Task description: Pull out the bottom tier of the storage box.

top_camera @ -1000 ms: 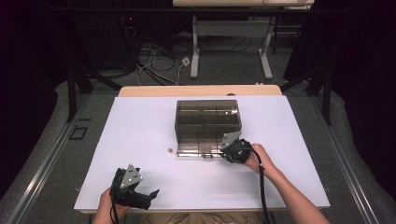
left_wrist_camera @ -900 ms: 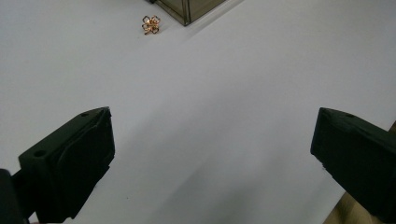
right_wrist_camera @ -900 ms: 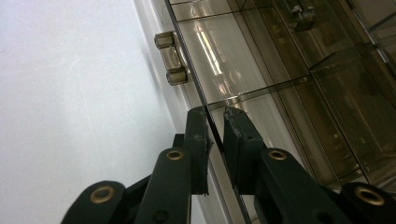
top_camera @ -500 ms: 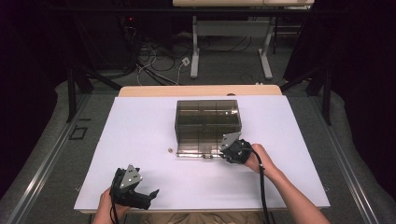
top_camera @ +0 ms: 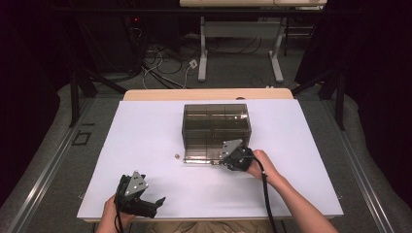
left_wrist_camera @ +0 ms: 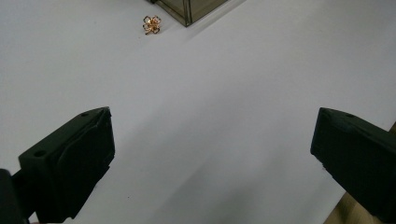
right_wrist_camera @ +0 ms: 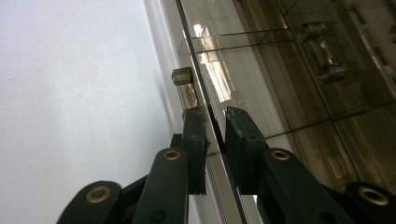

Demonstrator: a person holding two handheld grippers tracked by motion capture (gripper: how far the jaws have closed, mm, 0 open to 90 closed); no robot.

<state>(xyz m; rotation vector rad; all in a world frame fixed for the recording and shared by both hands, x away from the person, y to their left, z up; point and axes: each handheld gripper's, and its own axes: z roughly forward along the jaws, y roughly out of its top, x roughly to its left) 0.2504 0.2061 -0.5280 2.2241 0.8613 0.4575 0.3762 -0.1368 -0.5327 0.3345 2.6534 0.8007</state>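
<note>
In the right gripper view, we see the right gripper (right_wrist_camera: 215,116) with its jaws pinched on the thin clear door panel (right_wrist_camera: 205,93) of the smoky acrylic box (top_camera: 216,131), just below its knob (right_wrist_camera: 183,77). We should swing the panel gently along its hinge arc. The left gripper (left_wrist_camera: 210,158), jaws wide apart, hovers over the white tabletop (top_camera: 145,131); the gold earring (left_wrist_camera: 152,24) lies upper left, just beside the box corner.

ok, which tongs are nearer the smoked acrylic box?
Right. The right tongs are at the box, shut on its front door panel beside the knob. The left tongs sit open near the table's front-left edge, well away.
</note>
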